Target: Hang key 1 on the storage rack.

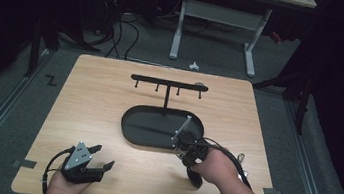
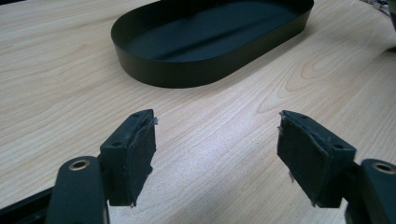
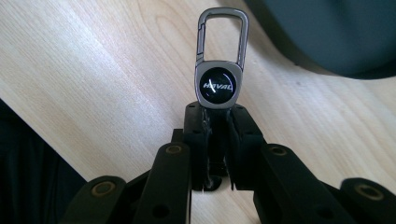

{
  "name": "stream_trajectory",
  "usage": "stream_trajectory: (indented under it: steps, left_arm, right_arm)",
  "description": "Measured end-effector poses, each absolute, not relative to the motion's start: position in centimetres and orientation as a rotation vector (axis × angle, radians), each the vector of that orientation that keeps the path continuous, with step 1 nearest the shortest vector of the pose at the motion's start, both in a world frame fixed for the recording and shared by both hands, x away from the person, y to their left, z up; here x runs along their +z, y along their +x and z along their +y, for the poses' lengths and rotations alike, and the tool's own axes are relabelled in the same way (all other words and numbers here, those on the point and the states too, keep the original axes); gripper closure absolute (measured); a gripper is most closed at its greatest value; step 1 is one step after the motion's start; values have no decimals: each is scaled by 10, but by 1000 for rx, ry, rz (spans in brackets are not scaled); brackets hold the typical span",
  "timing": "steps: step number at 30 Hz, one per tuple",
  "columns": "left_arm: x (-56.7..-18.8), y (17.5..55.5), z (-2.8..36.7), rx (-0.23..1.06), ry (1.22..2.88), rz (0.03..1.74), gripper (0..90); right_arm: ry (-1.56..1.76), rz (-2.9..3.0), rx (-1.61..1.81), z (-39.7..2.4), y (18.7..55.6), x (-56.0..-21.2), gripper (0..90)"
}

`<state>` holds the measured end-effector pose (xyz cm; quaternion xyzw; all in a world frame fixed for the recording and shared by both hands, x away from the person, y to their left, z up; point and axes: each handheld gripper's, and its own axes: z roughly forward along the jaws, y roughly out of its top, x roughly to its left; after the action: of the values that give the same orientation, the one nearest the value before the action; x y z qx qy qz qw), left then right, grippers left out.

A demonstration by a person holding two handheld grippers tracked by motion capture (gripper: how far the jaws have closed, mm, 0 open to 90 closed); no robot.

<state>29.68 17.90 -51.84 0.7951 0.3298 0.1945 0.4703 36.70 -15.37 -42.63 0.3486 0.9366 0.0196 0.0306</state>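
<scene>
Pale wood grain covers the table, and at its near left corner the left claw rests low over the boards with its jaws spread wide apart and nothing between them; its pads frame bare wood in the left gripper view, with the black oval tray lying beyond them. Further right in the high view, that tray sits at the middle of the table, and behind it stands a black rack, a crossbar on a single post with small hooks hanging under it. At the tray's right end the right claw is pressed together on a key fob, pinching its lower end. The fob's long axis runs straight on from the jaws, its grey metal carabiner loop pointing away from the claw, its round black badge facing the right gripper view's camera. It hangs above the wood just beside the tray's rim, touching neither.
</scene>
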Motion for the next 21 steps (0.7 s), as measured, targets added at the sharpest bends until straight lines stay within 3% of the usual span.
stream_trajectory:
  steps: [21]
  left_arm:
    - [-518,298,181,469,1937,810,285]
  right_arm:
    - [1090,2833,125,-160,376,-395,801]
